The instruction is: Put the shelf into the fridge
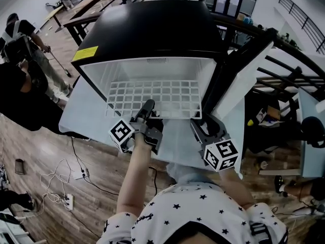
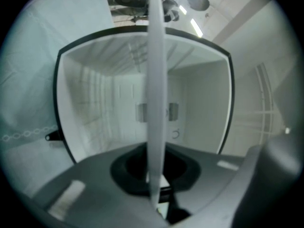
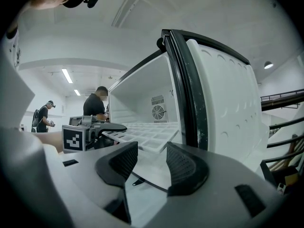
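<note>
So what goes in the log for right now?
shelf: level, in fridge opening | left gripper: shut on shelf's front edge | right gripper: open, empty | door: open

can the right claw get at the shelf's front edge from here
Probably yes: the right claw is open and empty, with the edge of the shelf just ahead and nothing between. The left claw grips that edge further left; the fridge door stands aside.

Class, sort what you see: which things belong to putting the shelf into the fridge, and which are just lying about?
Job: shelf, fridge, its open door, left gripper shut on shelf, right gripper open.
Lying about: power strip, floor cables, tables behind.
</note>
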A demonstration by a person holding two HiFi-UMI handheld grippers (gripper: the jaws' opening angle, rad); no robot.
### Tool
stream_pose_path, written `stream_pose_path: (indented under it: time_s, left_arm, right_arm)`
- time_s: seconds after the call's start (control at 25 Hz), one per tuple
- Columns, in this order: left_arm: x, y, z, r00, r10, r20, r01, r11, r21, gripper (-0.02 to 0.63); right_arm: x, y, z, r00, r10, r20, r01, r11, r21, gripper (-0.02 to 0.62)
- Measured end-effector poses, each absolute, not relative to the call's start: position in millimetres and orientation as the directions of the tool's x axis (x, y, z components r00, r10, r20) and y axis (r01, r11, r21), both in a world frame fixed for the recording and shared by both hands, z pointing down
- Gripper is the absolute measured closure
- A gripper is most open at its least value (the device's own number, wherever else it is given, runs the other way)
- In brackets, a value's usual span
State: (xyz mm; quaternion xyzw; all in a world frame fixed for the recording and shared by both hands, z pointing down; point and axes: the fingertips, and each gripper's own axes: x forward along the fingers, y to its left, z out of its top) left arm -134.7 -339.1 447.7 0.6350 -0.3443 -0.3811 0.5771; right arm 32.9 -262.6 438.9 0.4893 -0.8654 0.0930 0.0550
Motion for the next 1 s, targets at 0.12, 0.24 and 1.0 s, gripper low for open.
stream_pose_path:
  time_s: [0.12,0.24,1.0]
  left_arm:
    - [-133,-345,447,0.469,-0.879,-0.082,0.008,-0.089,0.996,0.575]
    - [-133,-355,447,0.462,-0.883,-0.081,-0.004,-0.093,0.996,0.575]
    - [-128,-414,442,0.456,-0.887,-0.070,-0.024,-0.091,0.996,0.574]
  right_arm:
    - [34,-265,439,-0.510,-0.840,0.187,-0.860,0.499,-0.106,0.402]
    - [35,-267,439,-0.507,-0.842,0.186,-0.862,0.495,-0.107,0.403]
    - [32,-282,443,-0.491,-0.851,0.185,-0.871,0.477,-0.119,0.413]
